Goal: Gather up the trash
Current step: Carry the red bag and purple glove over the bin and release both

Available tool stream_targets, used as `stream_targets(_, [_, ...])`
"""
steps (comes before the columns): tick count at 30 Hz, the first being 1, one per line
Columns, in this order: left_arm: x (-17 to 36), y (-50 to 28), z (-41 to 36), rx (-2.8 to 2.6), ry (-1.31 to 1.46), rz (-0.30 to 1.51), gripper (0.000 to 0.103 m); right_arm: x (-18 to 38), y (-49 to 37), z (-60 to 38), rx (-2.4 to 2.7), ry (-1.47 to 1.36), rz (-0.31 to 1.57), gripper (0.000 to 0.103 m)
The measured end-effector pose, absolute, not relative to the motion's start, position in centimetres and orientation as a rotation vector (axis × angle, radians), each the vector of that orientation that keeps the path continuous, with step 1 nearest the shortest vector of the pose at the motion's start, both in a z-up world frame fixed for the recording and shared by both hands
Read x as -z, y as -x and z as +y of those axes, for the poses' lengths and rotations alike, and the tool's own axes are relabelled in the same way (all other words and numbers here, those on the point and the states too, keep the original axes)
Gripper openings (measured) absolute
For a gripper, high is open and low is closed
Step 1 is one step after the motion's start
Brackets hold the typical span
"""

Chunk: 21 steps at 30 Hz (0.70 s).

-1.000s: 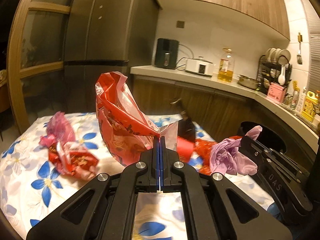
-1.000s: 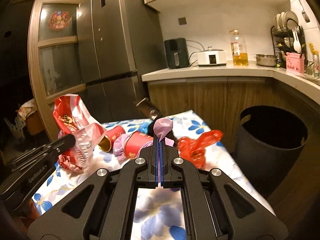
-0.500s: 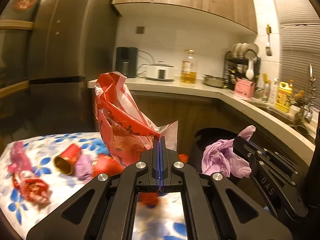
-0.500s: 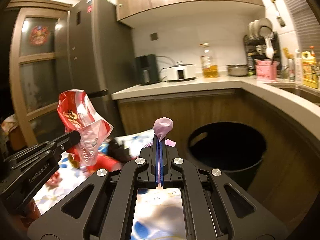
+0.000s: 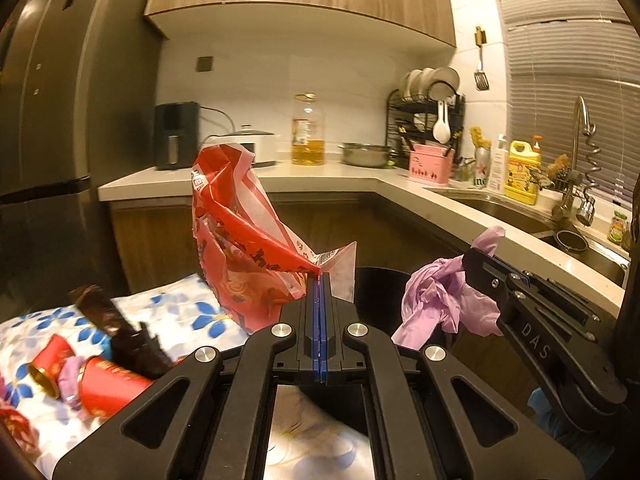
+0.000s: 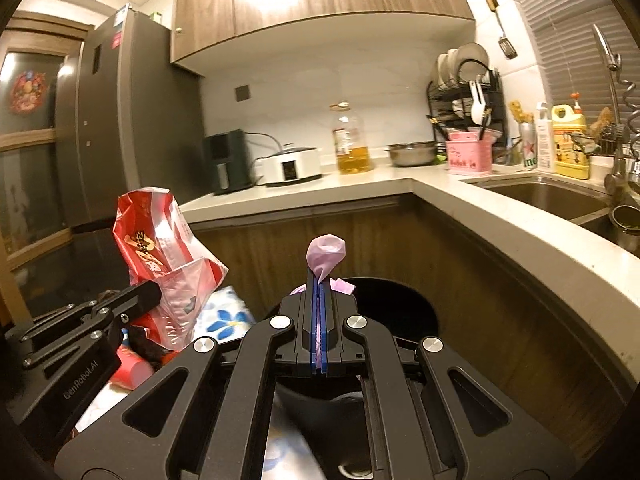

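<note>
My left gripper (image 5: 320, 278) is shut on a corner of a red and clear plastic snack bag (image 5: 244, 240), which stands up in front of it. The same bag (image 6: 160, 248) hangs at the left gripper (image 6: 154, 290) in the right wrist view. My right gripper (image 6: 319, 280) is shut on a crumpled purple plastic bag (image 6: 326, 254); that purple bag (image 5: 440, 296) shows at the right gripper (image 5: 470, 258) in the left wrist view. A black round trash bin (image 6: 404, 312) stands just beyond and below both grippers, beside the table.
Red paper cups (image 5: 108, 380) and a dark brown wrapper (image 5: 120, 332) lie on the flowered tablecloth (image 5: 176, 312) at the left. A wooden cabinet under an L-shaped counter (image 6: 480, 216) runs behind the bin, with appliances, an oil bottle (image 6: 352, 144) and a sink (image 6: 552, 196). A fridge (image 6: 120, 112) stands at the left.
Both grippers have swung right from over the table toward the black bin, each still holding its bag. The table litter has slid to the left of the views.
</note>
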<state>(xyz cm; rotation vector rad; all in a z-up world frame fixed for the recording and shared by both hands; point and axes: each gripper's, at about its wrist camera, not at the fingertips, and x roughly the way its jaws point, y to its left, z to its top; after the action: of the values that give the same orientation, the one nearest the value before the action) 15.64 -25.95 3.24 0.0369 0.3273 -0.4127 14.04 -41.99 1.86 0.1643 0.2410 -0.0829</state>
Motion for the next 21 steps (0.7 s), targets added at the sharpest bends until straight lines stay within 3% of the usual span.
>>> stream_targets(21, [-0.3, -19.8, -31.5, 0.561, -0.055, 0.382, 0.000, 0.0, -17.8, -45.8, 0.095, -0.163, 0.312, 0.001])
